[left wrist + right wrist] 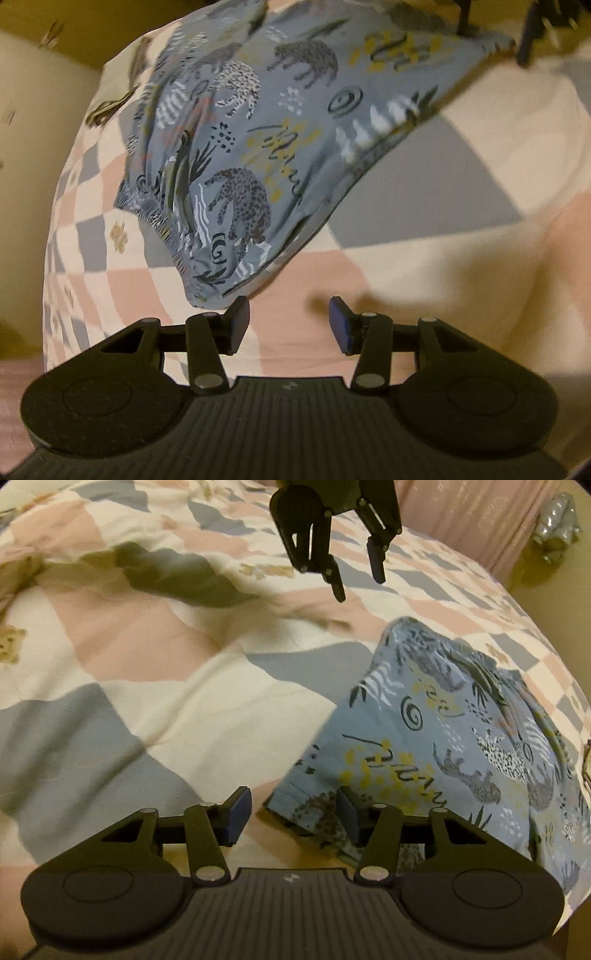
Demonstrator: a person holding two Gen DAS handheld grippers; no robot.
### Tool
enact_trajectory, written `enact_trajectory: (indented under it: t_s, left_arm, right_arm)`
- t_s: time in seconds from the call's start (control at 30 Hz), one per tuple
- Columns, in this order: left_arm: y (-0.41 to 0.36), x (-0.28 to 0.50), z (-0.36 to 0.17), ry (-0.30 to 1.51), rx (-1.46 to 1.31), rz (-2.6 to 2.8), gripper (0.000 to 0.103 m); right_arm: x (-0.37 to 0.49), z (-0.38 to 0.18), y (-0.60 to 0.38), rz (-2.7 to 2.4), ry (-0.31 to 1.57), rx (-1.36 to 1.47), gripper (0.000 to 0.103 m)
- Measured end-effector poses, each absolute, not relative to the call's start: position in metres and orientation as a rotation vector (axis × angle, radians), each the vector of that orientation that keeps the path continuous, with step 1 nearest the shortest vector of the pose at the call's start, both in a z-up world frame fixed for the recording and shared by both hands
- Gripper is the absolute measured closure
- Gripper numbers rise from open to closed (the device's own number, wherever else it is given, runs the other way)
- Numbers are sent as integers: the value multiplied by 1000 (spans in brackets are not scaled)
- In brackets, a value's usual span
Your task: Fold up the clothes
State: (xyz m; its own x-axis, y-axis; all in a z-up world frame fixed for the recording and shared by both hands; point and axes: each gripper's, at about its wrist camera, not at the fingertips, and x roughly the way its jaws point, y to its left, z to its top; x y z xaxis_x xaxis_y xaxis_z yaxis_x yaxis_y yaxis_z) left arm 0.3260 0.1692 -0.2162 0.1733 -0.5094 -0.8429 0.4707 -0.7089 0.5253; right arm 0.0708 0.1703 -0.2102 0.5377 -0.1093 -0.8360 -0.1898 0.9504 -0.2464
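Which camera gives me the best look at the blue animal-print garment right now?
The left wrist view: the blue animal-print garment fills the upper frame, most of its outline visible. In the right wrist view the garment runs out of frame at right, and the right tool covers its near corner.

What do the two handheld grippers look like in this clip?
Both match. The left gripper and right gripper each have a black ribbed body with a small pale logo, two round black side discs, black linkage arms with silver pivot pins, and blue pads lining the fingertips. No cables, hands or sleeves show.
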Motion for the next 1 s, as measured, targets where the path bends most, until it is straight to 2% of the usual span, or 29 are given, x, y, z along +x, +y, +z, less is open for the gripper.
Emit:
enact_trajectory:
  t_s: [0.1, 0.13, 0.23, 0.57, 0.77, 0.83, 0.97, 1.0]
  left_arm:
    - [158, 342, -222, -102, 1742, -1656, 60]
    - [154, 348, -224, -123, 1758, -1661, 60]
    - [142, 362, -230, -190, 1801, -1678, 60]
    - [102, 394, -263, -448, 1961, -1723, 61]
    - [89, 401, -282, -518, 2014, -1771, 68]
    - [87, 400, -286, -521, 2012, -1779, 73]
    - [84, 397, -292, -518, 2029, -1798, 95]
    - [83, 396, -293, -513, 2033, -1800, 96]
  right_arm:
    - [72, -211, 166, 37, 1005, -324, 74]
    - [72, -208, 162, 37, 1004, -309, 85]
    - [72, -201, 150, 36, 1000, -262, 94]
    - [71, -177, 129, 7, 980, -144, 96]
    - [74, -176, 123, -21, 994, -101, 96]
    - [75, -176, 120, -27, 1004, -78, 96]
    - [78, -175, 114, -40, 1022, -32, 96]
    - [78, -175, 112, -43, 1027, -20, 96]
